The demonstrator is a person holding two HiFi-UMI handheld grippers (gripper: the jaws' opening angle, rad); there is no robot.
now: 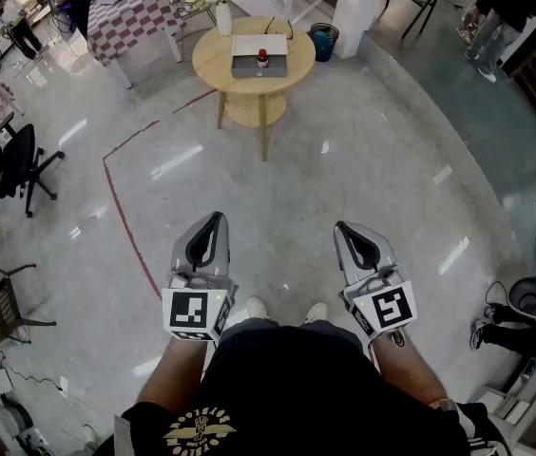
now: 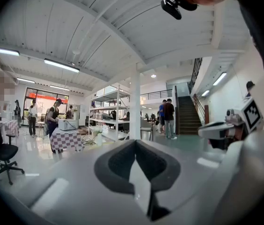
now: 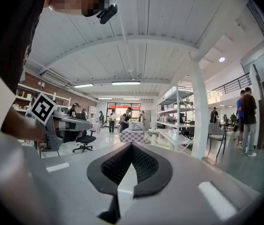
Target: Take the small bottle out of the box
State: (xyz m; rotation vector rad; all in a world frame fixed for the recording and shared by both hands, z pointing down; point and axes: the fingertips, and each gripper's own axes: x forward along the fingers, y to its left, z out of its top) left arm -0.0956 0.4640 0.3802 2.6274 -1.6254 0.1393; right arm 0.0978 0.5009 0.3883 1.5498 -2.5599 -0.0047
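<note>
The small bottle (image 1: 263, 58) with a red cap stands in a shallow grey box (image 1: 259, 65) on a round wooden table (image 1: 213, 63), far ahead across the floor. My left gripper (image 1: 215, 218) and right gripper (image 1: 342, 226) are held side by side at waist height, pointing toward that table and well short of it. In the left gripper view the left gripper (image 2: 135, 142) has its jaws together with nothing between them. The right gripper (image 3: 131, 145) is likewise shut and empty in its own view. Neither gripper view shows the bottle.
A white vase (image 1: 222, 15) of flowers stands on the table's far left. Behind the table are a blue bin (image 1: 324, 41) and a white pillar (image 1: 358, 3). A checkered table (image 1: 130, 19), an office chair (image 1: 16, 164) and a red floor line (image 1: 124, 212) lie left; people (image 1: 498, 8) stand far right.
</note>
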